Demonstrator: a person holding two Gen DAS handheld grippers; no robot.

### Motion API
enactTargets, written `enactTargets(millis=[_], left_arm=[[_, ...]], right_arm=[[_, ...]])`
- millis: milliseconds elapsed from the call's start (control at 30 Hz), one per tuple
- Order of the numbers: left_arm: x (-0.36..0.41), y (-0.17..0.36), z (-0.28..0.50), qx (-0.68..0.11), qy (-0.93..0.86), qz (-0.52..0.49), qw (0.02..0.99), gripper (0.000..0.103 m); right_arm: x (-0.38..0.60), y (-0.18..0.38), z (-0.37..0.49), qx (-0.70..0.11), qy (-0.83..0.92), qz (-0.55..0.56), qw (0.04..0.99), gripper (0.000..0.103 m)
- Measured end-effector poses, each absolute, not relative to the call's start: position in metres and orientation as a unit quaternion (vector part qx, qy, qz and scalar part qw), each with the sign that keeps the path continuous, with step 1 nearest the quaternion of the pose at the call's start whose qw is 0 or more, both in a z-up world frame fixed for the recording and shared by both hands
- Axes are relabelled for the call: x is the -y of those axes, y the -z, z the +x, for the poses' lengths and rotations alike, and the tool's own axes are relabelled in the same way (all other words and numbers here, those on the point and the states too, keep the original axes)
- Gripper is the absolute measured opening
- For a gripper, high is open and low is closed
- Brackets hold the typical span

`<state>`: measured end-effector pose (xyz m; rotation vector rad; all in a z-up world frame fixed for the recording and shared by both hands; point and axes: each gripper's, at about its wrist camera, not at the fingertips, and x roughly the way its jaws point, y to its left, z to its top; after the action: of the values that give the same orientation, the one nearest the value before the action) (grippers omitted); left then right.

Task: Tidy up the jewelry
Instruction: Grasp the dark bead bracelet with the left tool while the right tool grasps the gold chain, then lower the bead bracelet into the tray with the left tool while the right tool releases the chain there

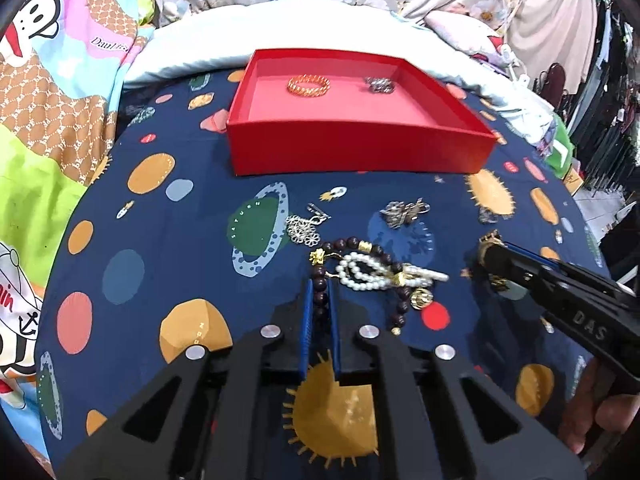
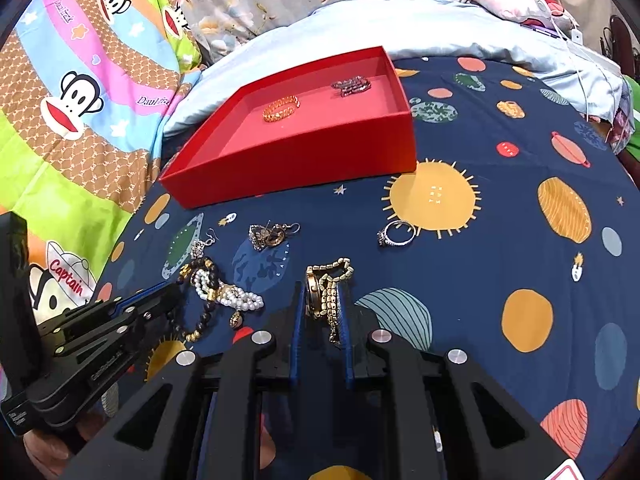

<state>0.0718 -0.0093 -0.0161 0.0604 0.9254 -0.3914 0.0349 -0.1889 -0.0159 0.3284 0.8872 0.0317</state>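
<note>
the left gripper (image 1: 320, 300) points steeply down at the bed, its jaws closed on the dark bead bracelet (image 1: 320, 296), whose beads run up between the blue pads and curl on toward one o'clock, tangled with a pearl bracelet (image 1: 368, 274) and a gold charm (image 1: 422, 299). the right gripper (image 2: 323, 300) also tilts down, jaws closed on a gold link bracelet (image 2: 329, 292) that loops out past the tips toward one o'clock and dangles a short tail near the right pad. in the right wrist view the left gripper comes in from eight o'clock; in the left wrist view the right one comes in from three o'clock, with part of a hand at five o'clock. loose pieces lie on the space-print bedsheet (image 1: 168, 248) just beyond the tips: a silver filigree earring (image 1: 304, 228) at twelve o'clock of the left jaws, a brown earring pair (image 2: 270, 235) at eleven and a silver ring (image 2: 396, 233) at one o'clock of the right jaws. farther out at twelve sits the red tray (image 1: 360, 152), holding an orange bracelet (image 1: 309, 85) and a dark one (image 1: 379, 85), its near wall facing the grippers with bare sheet between. a pale pillow (image 1: 320, 24) borders the far edge.
</note>
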Motion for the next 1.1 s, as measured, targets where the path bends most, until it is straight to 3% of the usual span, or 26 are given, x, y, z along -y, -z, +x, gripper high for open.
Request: enactTargets(millis=[633, 1100], left_arm=[[-0.001, -0.067, 0.054, -0.384, 0.239, -0.004, 0.892, 0.007], [0.009, -0.110, 0.104, -0.318, 0.219, 0.014, 0.922, 0.007]], right_arm=[[0.181, -0.040, 0.014, -0.370, -0.028, 0.138, 0.918, 0.014], [0.197, -0.083, 0.058, -0.322, -0.038, 0.120, 0.938, 0.014]])
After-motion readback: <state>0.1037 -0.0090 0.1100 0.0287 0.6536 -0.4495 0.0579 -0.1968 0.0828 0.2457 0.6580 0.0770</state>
